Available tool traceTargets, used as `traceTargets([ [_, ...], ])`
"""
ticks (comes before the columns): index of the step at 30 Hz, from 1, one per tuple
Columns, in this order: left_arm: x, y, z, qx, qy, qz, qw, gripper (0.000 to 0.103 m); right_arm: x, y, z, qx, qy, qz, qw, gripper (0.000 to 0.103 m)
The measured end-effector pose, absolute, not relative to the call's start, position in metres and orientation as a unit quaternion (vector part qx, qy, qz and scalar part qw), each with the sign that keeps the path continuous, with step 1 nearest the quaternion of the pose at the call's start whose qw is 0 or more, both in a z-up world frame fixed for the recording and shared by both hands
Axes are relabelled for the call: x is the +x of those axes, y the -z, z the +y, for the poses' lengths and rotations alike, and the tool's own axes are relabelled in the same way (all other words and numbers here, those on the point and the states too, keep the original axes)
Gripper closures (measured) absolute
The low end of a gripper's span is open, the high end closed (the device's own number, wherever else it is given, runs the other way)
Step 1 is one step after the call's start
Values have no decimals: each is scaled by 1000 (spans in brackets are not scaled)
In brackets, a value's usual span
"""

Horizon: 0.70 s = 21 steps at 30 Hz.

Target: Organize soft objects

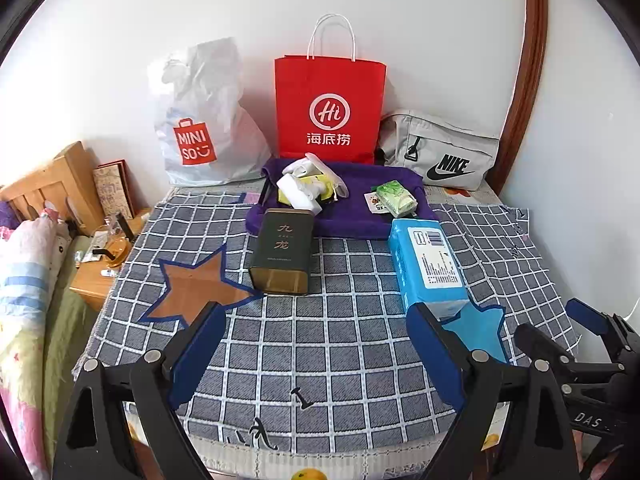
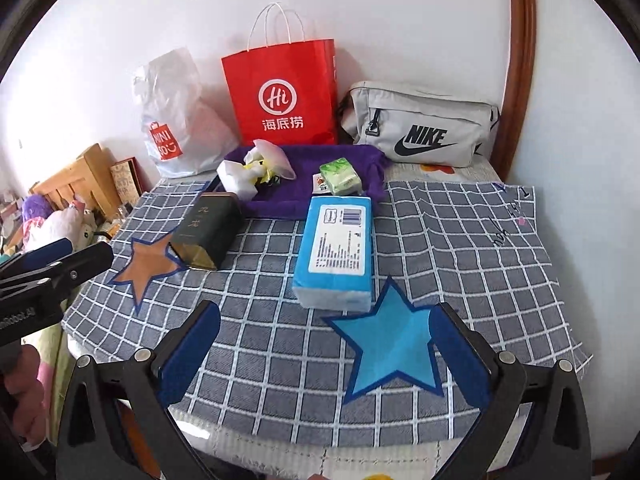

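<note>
Presently, item one: blue tissue pack (image 2: 334, 250), lying flat on the checked cloth (image 2: 280, 340), centre of the right wrist frame, beyond the right gripper (image 2: 326, 350) and apart from its jaws, which stand wide with nothing between them. Blue star patch (image 2: 390, 350) sits between pack and jaws. Item two: dark tin (image 1: 282, 252), centre of the left wrist frame, touching an orange star patch (image 1: 196, 286); left gripper (image 1: 316, 342) below it, jaws spread, holding nothing. Item three: purple towel (image 1: 352, 216) behind, carrying a small green tissue packet (image 1: 396, 198). Upper frame: red paper bag (image 1: 330, 108), grey pouch (image 1: 444, 154).
</note>
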<state>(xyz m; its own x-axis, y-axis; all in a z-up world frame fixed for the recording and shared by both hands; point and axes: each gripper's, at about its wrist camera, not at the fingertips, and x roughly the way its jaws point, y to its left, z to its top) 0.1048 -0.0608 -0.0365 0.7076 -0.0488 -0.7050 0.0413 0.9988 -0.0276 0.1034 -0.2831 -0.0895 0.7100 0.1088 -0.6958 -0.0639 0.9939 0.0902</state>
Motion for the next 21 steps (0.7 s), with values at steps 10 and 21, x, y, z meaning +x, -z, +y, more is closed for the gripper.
traceTargets([
  [10,67,36,-61,-15,29,370,928,11,57,82,-287,29,-46,357,933,0],
  [21,52,30,-62,-13,31,361,932,11,38,72,-284,27,-45,340,939,1],
])
